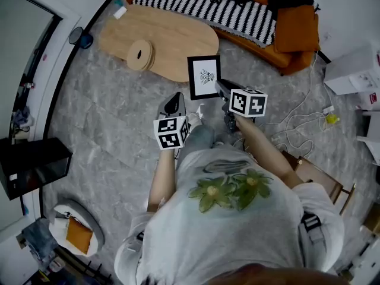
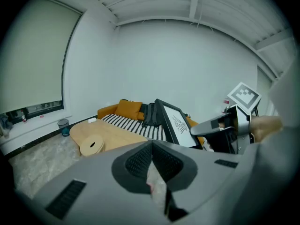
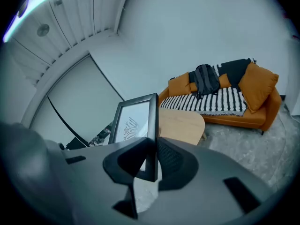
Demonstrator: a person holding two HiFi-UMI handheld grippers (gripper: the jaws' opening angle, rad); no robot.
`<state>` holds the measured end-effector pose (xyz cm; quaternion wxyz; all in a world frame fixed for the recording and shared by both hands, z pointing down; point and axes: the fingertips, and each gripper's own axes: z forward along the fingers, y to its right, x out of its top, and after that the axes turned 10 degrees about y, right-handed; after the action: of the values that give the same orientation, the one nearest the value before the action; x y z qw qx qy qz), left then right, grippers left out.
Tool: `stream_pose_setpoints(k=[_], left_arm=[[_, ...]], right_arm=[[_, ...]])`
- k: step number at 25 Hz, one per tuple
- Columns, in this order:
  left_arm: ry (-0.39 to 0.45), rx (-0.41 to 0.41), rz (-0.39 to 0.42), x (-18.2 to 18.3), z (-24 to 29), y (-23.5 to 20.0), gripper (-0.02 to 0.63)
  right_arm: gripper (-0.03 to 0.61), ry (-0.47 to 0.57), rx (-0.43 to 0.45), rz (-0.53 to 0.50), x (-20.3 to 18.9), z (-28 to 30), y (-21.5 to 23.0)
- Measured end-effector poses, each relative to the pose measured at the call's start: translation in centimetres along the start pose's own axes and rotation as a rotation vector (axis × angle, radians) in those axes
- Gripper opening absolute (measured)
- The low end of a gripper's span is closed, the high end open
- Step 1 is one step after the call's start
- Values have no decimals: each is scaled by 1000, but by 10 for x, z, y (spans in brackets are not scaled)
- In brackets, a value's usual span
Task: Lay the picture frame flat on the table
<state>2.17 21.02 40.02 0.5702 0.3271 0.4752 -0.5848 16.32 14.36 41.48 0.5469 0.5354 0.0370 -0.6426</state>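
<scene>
Picture frame (image 1: 204,77) is held upright in the air, just off the near right end of the wooden table (image 1: 172,37), not laid down yet. It is clamped by its right edge in the right gripper (image 1: 221,86), jaws closed on the black moulding, print facing left. Left gripper (image 1: 173,103) is kept left of the frame and apart from it, jaws brought together with nothing between them. A round wooden disc (image 1: 140,55) is seen on the table; an orange sofa (image 1: 285,37) is seen beyond.
</scene>
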Motion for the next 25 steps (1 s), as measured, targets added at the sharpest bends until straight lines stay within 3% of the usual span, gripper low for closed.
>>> stream_pose_setpoints(k=[13,25], left_arm=[[-49,-42,-3,12,65,-74,15],[-57,-95,-11,17,80,-90,15]], right_arm=[[75,-21,-44,27,18,88,-5],[75,-12,-84,21,28,104,-8]])
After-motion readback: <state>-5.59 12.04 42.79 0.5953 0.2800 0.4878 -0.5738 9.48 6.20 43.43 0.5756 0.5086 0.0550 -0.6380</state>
